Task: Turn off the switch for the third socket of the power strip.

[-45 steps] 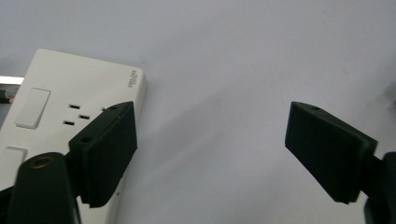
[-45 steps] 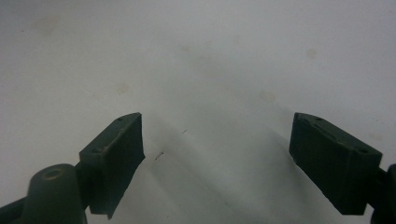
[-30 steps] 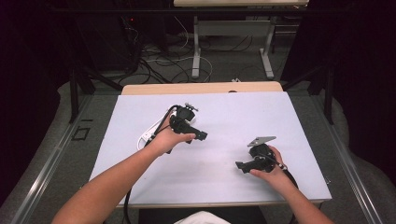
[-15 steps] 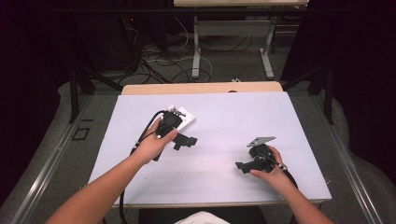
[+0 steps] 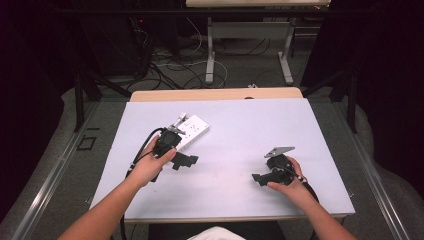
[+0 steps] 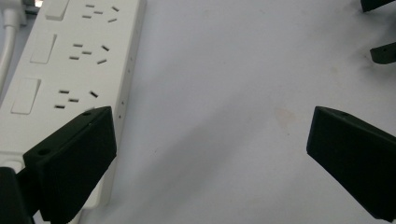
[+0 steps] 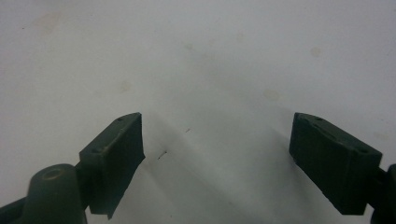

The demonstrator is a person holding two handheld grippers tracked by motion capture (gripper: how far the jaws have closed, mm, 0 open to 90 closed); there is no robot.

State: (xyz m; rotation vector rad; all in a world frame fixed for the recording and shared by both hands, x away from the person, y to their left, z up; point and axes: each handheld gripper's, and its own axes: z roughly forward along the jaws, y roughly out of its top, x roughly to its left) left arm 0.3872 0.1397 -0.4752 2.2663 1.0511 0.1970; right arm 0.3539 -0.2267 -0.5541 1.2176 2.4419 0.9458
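The left gripper (image 5: 184,160) is sitting on the left half of the white table (image 5: 240,125), its jaws spread wide with nothing between them, just to the near side of a white power strip (image 5: 190,131). In the left gripper view the strip (image 6: 65,79) is lying flat beside the left jaw, sockets up. The right gripper (image 5: 259,178) is resting near the right front of the table, jaws likewise gaping over bare tabletop.

No readable text, labels, numbers — none legible
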